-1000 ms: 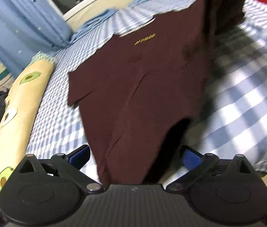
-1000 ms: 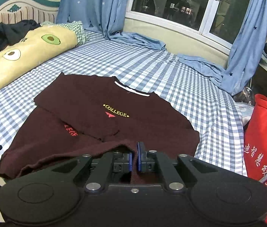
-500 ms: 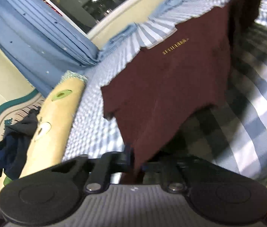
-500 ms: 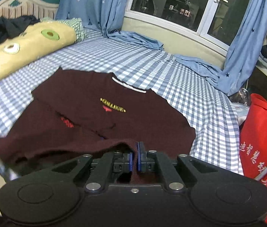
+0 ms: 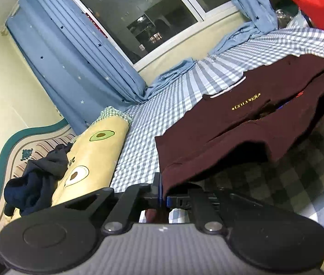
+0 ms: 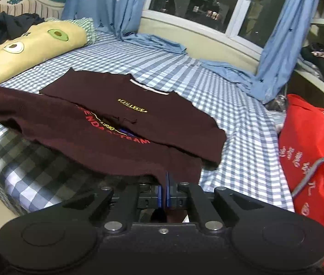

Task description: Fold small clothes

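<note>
- Both tools are clamped tight on the near hem of the maroon shirt [image 6: 97, 135]: left tool [image 5: 163, 194] on one corner, right tool [image 6: 166, 189] on the other.
- The hem is lifted off the checked bed [image 6: 237, 119]; the collar end lies flat, straight ahead of both tools.
- The shirt's long axis runs away from them, so the fold probably goes forward toward the collar, neither hand nearer.

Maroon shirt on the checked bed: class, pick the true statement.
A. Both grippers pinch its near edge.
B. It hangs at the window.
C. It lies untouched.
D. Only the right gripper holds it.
A: the left gripper and the right gripper each have their jaws shut on the hem of the maroon shirt.
</note>
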The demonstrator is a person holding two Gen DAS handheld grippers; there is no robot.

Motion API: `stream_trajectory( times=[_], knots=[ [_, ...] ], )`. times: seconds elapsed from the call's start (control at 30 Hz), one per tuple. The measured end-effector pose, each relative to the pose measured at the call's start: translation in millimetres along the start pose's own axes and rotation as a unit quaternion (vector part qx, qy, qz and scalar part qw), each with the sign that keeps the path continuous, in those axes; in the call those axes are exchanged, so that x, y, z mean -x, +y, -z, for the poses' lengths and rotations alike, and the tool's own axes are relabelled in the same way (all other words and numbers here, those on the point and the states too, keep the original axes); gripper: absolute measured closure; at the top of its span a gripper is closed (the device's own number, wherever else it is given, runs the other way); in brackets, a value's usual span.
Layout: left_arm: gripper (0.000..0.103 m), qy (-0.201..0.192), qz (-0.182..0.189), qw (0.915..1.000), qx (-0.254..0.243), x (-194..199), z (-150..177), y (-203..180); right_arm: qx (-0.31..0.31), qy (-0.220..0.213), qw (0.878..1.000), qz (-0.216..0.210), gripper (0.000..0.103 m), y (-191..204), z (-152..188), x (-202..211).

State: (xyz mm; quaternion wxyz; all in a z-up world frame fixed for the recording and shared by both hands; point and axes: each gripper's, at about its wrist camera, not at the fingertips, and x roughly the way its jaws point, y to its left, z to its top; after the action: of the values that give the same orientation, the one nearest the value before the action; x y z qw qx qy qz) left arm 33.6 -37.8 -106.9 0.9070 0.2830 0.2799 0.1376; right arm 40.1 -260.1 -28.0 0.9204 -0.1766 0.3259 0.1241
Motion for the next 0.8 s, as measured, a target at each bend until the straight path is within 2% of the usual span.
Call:
stream_trajectory(
  times=[0.13,0.3,0.4,0.5,0.63,0.8],
  knots=[
    [0.101,-0.004,0.005,1.0,0.006,20.9,-7.2,13.5,0.006,-0.013,1.0,0.005,0.101,-2.0,4.3,24.0],
    [0.1,-0.004,0.018,0.9997,0.015,44.1,-19.7,38.8,-0.002,-0.011,1.0,-0.008,0.101,-2.8,5.5,59.9],
    [0.1,0.002,0.026,0.9995,0.019,44.8,-27.8,44.5,-0.021,-0.005,1.0,-0.013,0.101,-7.5,2.3,63.1],
    [0.1,0.003,0.032,0.9991,0.028,34.4,-41.2,44.9,-0.034,-0.013,0.999,-0.007,0.101,-13.3,-7.6,50.1],
    [0.1,-0.007,0.04,0.9979,0.051,5.0,-74.5,52.8,-0.044,-0.035,0.998,0.008,0.1,-28.7,-36.1,19.5],
    [0.1,-0.017,0.057,0.9969,0.052,-56.8,-127.3,64.5,-0.032,-0.072,0.996,0.032,0.1,-53.2,-86.9,-28.4]
  ],
)
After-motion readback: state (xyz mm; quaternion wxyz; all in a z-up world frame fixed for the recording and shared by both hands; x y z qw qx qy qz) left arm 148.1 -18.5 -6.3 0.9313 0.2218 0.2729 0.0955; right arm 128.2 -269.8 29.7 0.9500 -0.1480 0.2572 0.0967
